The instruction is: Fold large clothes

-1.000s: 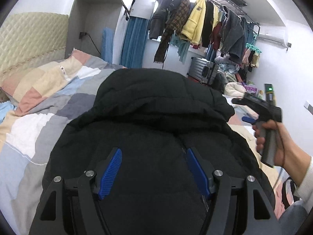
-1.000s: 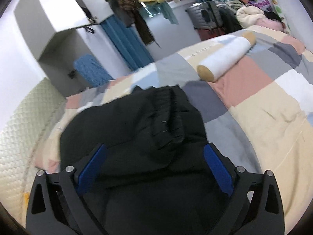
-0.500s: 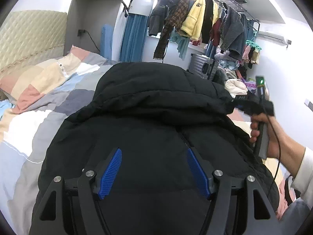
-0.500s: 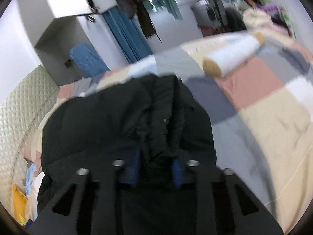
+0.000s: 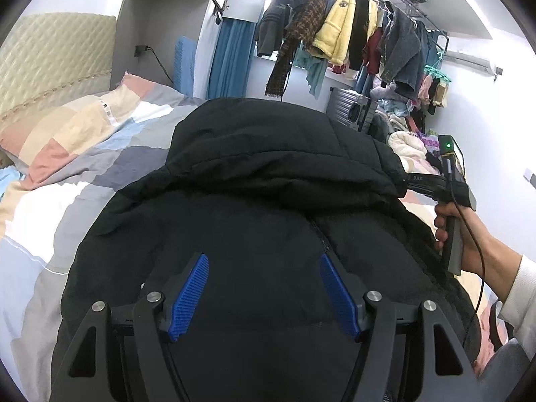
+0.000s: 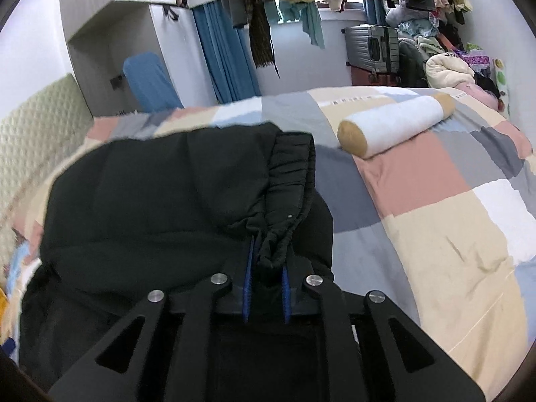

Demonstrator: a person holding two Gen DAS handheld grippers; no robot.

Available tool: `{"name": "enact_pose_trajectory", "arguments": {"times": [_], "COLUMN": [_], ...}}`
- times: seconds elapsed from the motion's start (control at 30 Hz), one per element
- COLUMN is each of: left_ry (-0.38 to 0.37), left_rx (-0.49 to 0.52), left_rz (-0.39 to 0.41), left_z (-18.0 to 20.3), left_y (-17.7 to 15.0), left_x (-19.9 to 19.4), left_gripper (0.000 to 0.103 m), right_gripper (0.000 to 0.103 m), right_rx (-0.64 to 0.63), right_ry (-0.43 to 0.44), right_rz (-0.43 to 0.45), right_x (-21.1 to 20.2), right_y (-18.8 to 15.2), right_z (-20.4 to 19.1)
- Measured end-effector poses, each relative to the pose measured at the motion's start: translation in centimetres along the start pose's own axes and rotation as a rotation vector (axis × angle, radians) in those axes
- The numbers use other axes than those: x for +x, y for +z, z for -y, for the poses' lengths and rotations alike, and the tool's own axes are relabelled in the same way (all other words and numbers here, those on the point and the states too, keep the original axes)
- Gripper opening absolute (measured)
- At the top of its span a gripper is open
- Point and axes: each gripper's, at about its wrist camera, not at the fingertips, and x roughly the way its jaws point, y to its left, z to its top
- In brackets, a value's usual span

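A large black puffer jacket (image 5: pixel 268 201) lies on the patchwork bed; it also shows in the right wrist view (image 6: pixel 160 201). My left gripper (image 5: pixel 264 288) is open, its blue pads spread wide just above the jacket's front near the zipper. My right gripper (image 6: pixel 266 288) is shut on the jacket's gathered elastic cuff (image 6: pixel 284 201) and holds that fold up off the bed. In the left wrist view the right gripper (image 5: pixel 418 181) reaches into the jacket's right side, held by a hand.
A patchwork duvet (image 6: pixel 435 234) covers the bed, with a white and tan bolster (image 6: pixel 392 124) on it. A padded headboard (image 5: pixel 50 60) is at the left. Hanging clothes (image 5: pixel 335 33), a grey suitcase (image 6: pixel 372 50) and heaped laundry stand beyond the bed.
My right gripper went from wide open to shut on the jacket's cuff and has lifted it. The left gripper stayed open over the jacket.
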Motion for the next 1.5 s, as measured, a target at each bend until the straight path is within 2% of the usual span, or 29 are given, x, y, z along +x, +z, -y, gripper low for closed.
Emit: {"name": "enact_pose_trajectory", "arguments": {"times": [0.1, 0.27, 0.47, 0.6, 0.77, 0.9, 1.03, 1.1, 1.2, 1.33, 1.47, 1.5], "left_ry": [-0.003, -0.004, 0.004, 0.079, 0.090, 0.091, 0.068, 0.056, 0.048, 0.021, 0.034, 0.040], "left_rx": [0.002, 0.018, 0.015, 0.043, -0.004, -0.036, -0.061, -0.066, -0.074, -0.101, -0.084, -0.079], "left_rz": [0.003, 0.012, 0.044, 0.054, 0.058, 0.063, 0.062, 0.057, 0.046, 0.026, 0.020, 0.018], "left_z": [0.1, 0.7, 0.4, 0.8, 0.1, -0.4, -0.6, -0.6, -0.6, -0.6, 0.0, 0.0], "left_y": [0.1, 0.2, 0.7, 0.7, 0.7, 0.8, 0.9, 0.8, 0.8, 0.9, 1.0, 1.0], "left_x": [0.2, 0.3, -0.5, -0.7, -1.7, -2.3, -2.6, -2.6, -2.3, -1.8, -1.5, -1.4], "left_gripper": [0.069, 0.069, 0.069, 0.069, 0.069, 0.069, 0.069, 0.069, 0.069, 0.069, 0.069, 0.069], "right_gripper": [0.018, 0.028, 0.028, 0.028, 0.028, 0.029, 0.029, 0.030, 0.039, 0.040, 0.044, 0.051], "right_rx": [-0.016, -0.054, -0.114, -0.141, -0.124, -0.185, -0.218, -0.192, -0.158, -0.119, -0.060, -0.050], "right_ry": [-0.014, -0.005, 0.042, 0.062, 0.157, 0.223, 0.257, 0.271, 0.282, 0.198, 0.230, 0.247], "right_rz": [0.006, 0.001, 0.024, 0.041, 0.044, -0.038, -0.152, -0.220, -0.332, -0.390, -0.452, -0.474], "right_x": [-0.1, -2.1, -7.3, -11.3, -15.9, -17.3, -17.7, -17.4, -16.7, -16.2, -15.1, -14.7], "right_y": [-0.2, -0.5, -2.4, -3.8, -4.5, -5.6, -7.2, -8.0, -9.8, -11.8, -12.8, -13.1], "right_z": [-0.4, -1.1, -0.1, 0.6, 1.0, 1.0, 2.8, 4.5, 7.2, 10.2, 11.8, 12.0]}}
